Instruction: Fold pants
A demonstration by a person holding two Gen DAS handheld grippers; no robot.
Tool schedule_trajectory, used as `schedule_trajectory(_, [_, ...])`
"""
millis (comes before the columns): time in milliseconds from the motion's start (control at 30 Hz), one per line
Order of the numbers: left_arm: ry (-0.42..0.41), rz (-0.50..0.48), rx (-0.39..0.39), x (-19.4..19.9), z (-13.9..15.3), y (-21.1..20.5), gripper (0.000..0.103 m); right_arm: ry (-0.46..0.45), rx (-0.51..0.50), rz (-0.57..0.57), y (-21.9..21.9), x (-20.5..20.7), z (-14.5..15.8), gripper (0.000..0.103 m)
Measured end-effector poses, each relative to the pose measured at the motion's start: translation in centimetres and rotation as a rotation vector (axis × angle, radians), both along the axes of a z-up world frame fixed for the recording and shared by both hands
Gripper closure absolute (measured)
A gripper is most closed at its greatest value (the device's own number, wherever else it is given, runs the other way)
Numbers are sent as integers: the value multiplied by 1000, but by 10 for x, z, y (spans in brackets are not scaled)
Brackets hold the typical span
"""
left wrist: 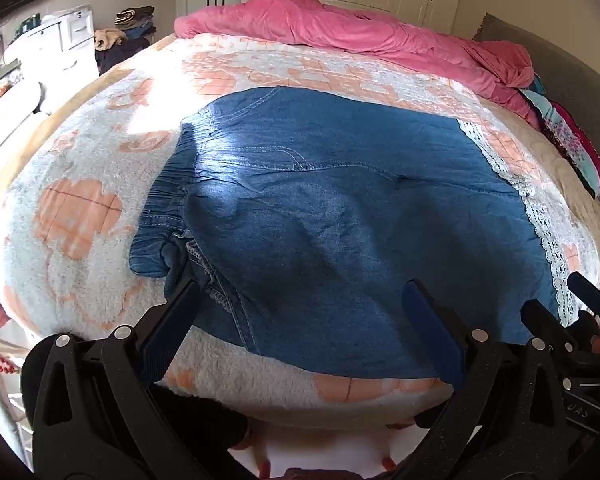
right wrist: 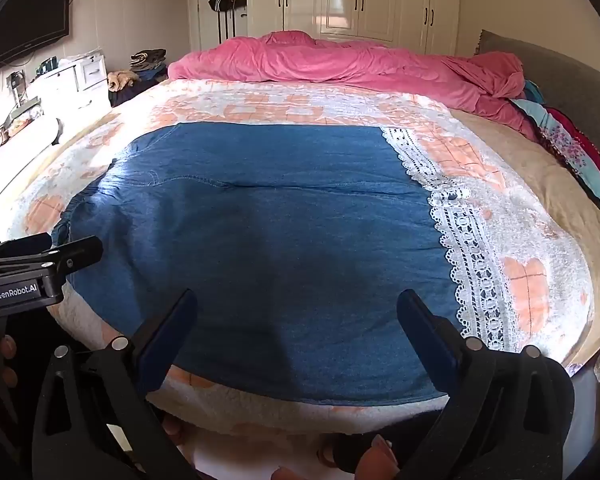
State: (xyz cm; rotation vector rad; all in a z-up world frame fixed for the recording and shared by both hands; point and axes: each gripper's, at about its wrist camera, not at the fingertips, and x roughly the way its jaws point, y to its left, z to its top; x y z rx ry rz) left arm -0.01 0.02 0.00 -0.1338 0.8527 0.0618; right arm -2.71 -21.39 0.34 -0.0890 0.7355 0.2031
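Blue denim pants (left wrist: 332, 216) lie flat on the bed, elastic waistband (left wrist: 160, 216) to the left and white lace hem (left wrist: 536, 216) to the right. They also fill the right wrist view (right wrist: 268, 240), with the lace hem (right wrist: 464, 248) at the right. My left gripper (left wrist: 300, 312) is open and empty, hovering over the pants' near edge by the waistband side. My right gripper (right wrist: 298, 320) is open and empty over the near edge toward the hem. The right gripper also shows in the left wrist view (left wrist: 580, 304), and the left gripper's body in the right wrist view (right wrist: 40, 264).
The bed has a fluffy white and orange blanket (right wrist: 532, 280). A pink duvet (right wrist: 340, 60) is bunched at the far side. Colourful clothes (right wrist: 572, 152) lie at the right by the grey headboard (right wrist: 560, 76). White drawers (right wrist: 72, 76) and wardrobes (right wrist: 360, 0) stand beyond.
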Motion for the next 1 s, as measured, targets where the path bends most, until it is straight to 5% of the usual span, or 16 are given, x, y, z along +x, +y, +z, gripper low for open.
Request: schedule_trajectory(1000, [-2,-5,3,2,0,-2,8,-11,-12,1,1,1,2,4])
